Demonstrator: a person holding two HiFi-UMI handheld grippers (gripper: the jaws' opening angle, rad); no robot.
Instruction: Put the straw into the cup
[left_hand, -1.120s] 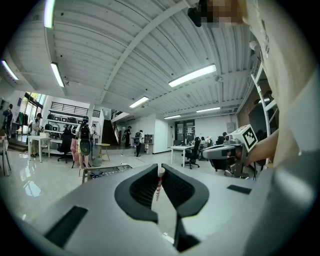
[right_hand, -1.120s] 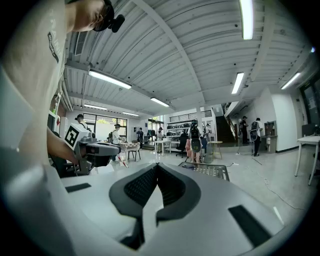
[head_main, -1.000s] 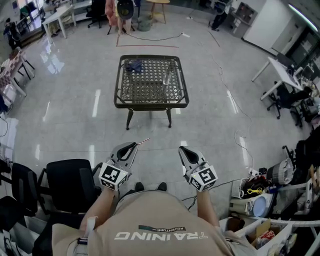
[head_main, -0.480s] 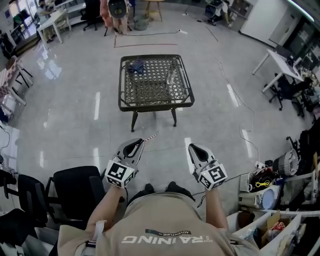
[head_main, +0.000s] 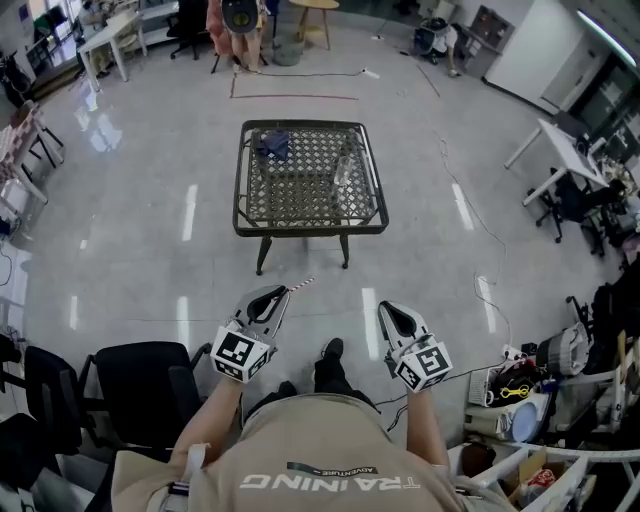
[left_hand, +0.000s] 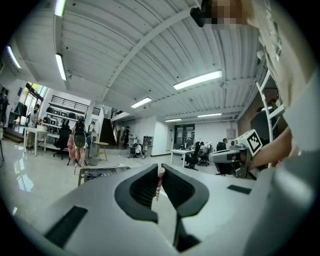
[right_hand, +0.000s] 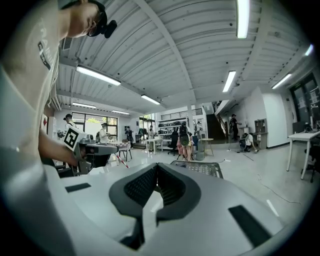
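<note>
Left gripper (head_main: 272, 295) jaws pinch the straw (head_main: 298, 285) (red-white striped, tip poking past them), lower centre of head view. Right gripper (head_main: 388, 312) jaws pressed together, nothing between. Cup (head_main: 342, 168) on wire table (head_main: 300, 215), upper centre, well apart.

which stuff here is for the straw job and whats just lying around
For the job: straw, held in the left gripper; clear cup on the lattice table.
Lying about: dark blue bundle on that table; black office chair.
</note>
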